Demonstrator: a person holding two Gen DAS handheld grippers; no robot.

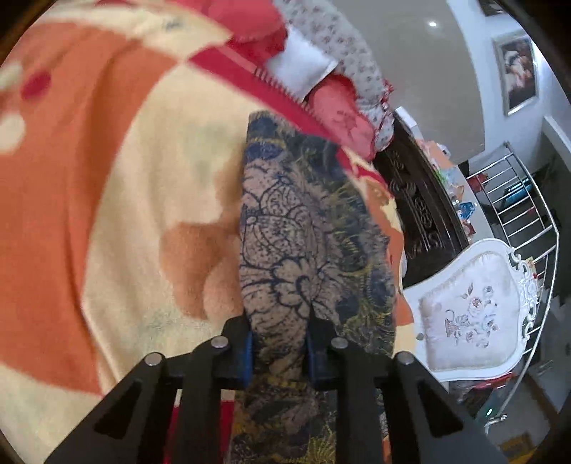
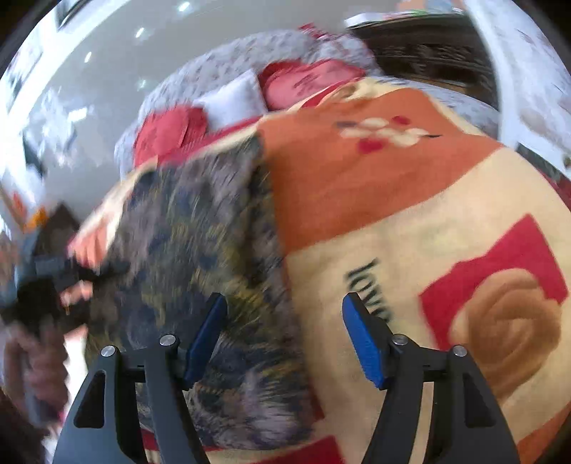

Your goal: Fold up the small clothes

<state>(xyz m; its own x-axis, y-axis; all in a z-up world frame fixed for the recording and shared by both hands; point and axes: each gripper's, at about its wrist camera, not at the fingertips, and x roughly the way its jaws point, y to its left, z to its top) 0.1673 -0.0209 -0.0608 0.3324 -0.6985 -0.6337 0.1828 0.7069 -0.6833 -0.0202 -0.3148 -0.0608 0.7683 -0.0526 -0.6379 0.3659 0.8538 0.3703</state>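
Patterned garment [image 1: 307,228] clamped in left tongs [image 1: 280,342], laid as long strip ahead on blanket [image 1: 125,214]. Right tongs [image 2: 285,335] spread wide, empty. Further folds judged outstanding.

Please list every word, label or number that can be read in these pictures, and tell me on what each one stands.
"lov...": black letters on the blanket, right wrist view; the rest is cut off by the right gripper and blurred.
Small dark mark on the blanket, left wrist view: too blurred to read.
Nothing readable on the patterned cloth.
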